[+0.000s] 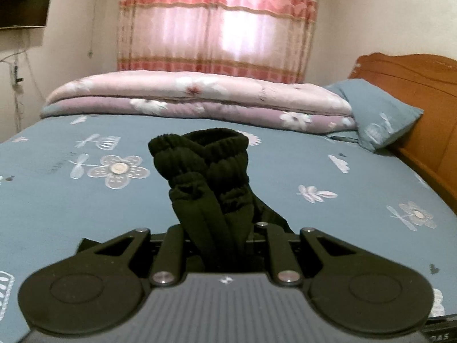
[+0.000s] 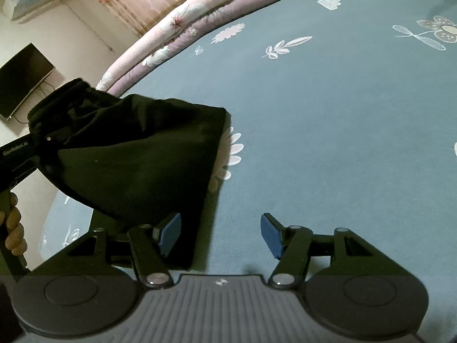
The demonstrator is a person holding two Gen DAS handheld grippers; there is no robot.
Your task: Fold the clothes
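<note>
- Between the fingers of your left hand-held gripper [image 1: 220, 228] a bunch of black garment [image 1: 205, 177] is clamped; its gathered, ribbed elastic band stands up just ahead of the fingertips, above the bed sheet [image 1: 328, 214].
- Seen from your right wrist, that same black garment [image 2: 137, 157] hangs from the left hand-held gripper [image 2: 42, 143] at the far left and spreads down and to the right as a wide dark sheet.
- Its lower edge lies on the blue flowered bed sheet [image 2: 328, 143], just ahead of and beside the left finger of your right hand-held gripper [image 2: 220, 234].
- Your right hand-held gripper has its blue pads [image 2: 271, 237] standing well apart; nothing is between them but bare sheet, and whether the left pad touches the cloth cannot be told.
- Your hand [image 2: 12, 223] grips the handle of the left tool at the left edge of the right wrist view.
- Well beyond the left hand-held gripper, a folded pink and lilac quilt [image 1: 200, 97] lies across the far side of the bed, with a blue pillow [image 1: 377, 111] to its right against a wooden headboard [image 1: 414, 85].
- Behind the quilt hangs a pink striped curtain [image 1: 217, 23].
</note>
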